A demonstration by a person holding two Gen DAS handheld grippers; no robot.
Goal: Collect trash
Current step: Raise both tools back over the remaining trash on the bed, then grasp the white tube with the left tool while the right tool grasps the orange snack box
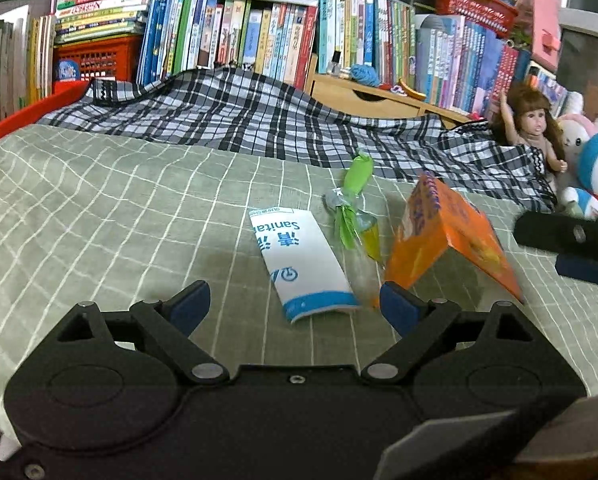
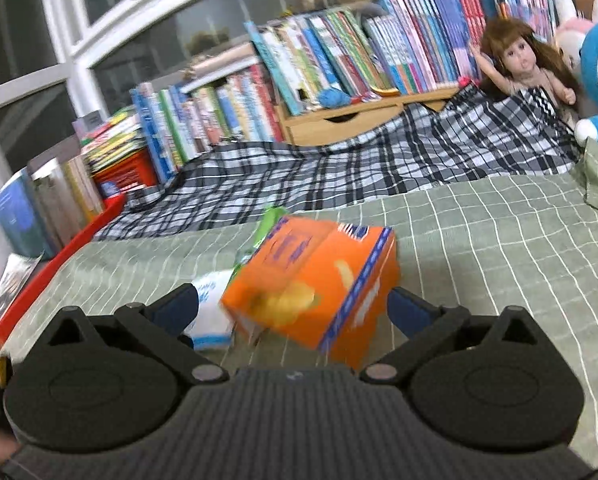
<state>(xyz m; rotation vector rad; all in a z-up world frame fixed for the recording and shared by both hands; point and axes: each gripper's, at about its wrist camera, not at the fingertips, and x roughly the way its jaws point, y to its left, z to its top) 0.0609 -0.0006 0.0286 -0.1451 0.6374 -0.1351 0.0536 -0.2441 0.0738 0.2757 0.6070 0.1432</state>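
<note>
We work over a green grid bedsheet point(image 1: 99, 208) beside bookshelves point(image 1: 235, 28). The orange box point(image 2: 315, 280) sits tilted between our right gripper's point(image 2: 295, 308) spread jaws. Our left gripper point(image 1: 295, 304) gapes around the white sanitary packet point(image 1: 303, 264).

L gripper point(image 1: 295, 304) is hovering low w/ both blue-padded fingers point(image 1: 191, 304) spreading wide apart, nothing sitting between them. R gripper point(image 2: 295, 312) is also gaping wide, its blue fingertips point(image 2: 409, 312) pointing fwd & not pressing on anything; in the left wrist view its dark fingers point(image 1: 567, 236) are poking in from the right edge, roughly level & reaching sideways across the L gripper's front.
</note>
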